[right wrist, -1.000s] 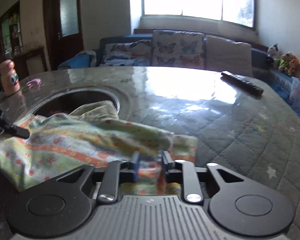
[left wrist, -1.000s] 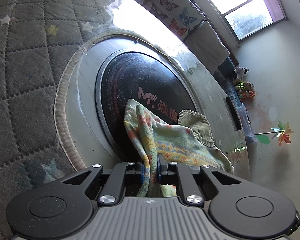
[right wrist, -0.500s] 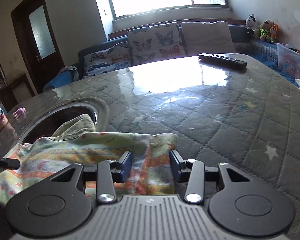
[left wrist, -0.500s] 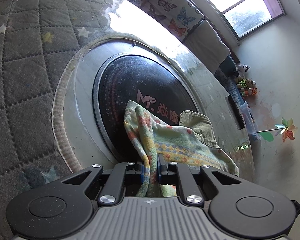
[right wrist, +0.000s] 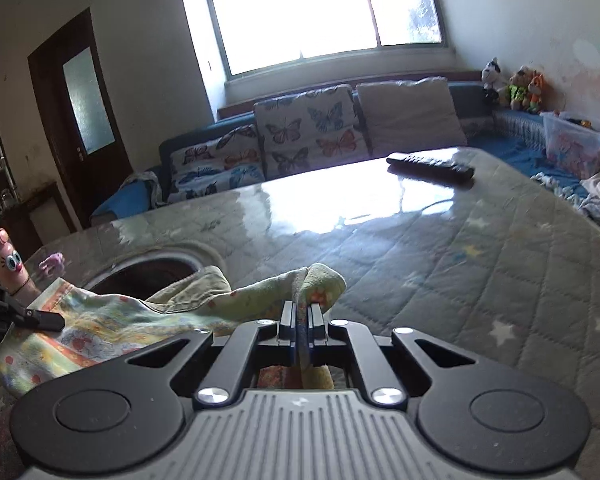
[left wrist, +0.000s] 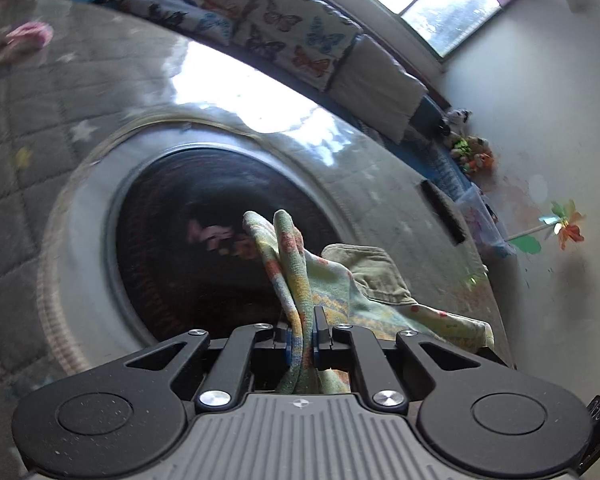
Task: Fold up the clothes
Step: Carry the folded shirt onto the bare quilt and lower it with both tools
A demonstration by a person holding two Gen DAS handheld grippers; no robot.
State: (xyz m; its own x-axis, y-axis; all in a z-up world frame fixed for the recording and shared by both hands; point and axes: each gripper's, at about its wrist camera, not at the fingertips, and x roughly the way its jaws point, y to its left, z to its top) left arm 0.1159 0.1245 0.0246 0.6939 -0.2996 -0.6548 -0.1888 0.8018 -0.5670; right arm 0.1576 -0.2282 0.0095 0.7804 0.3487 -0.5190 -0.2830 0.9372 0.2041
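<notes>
A small patterned garment (left wrist: 332, 280), pale green with orange and yellow bands, hangs between my two grippers above the table. My left gripper (left wrist: 303, 326) is shut on one bunched edge of it, over the round black hotplate (left wrist: 188, 240). My right gripper (right wrist: 302, 316) is shut on the other edge (right wrist: 320, 284). The garment (right wrist: 100, 328) stretches leftward from it to the left gripper's finger (right wrist: 36, 317). An olive lining (left wrist: 372, 268) shows behind the pattern.
The table has a quilted grey cover (right wrist: 480, 280) with stars under a glossy sheet. A black remote (right wrist: 430, 166) lies at the far side. A pink figurine (right wrist: 4, 260) stands at the left. A sofa with butterfly cushions (right wrist: 304, 132) lies beyond.
My right gripper, open around the garment's edge half a second ago, has shut on it and lifted. My left gripper has lifted and tilted with its edge still held.
</notes>
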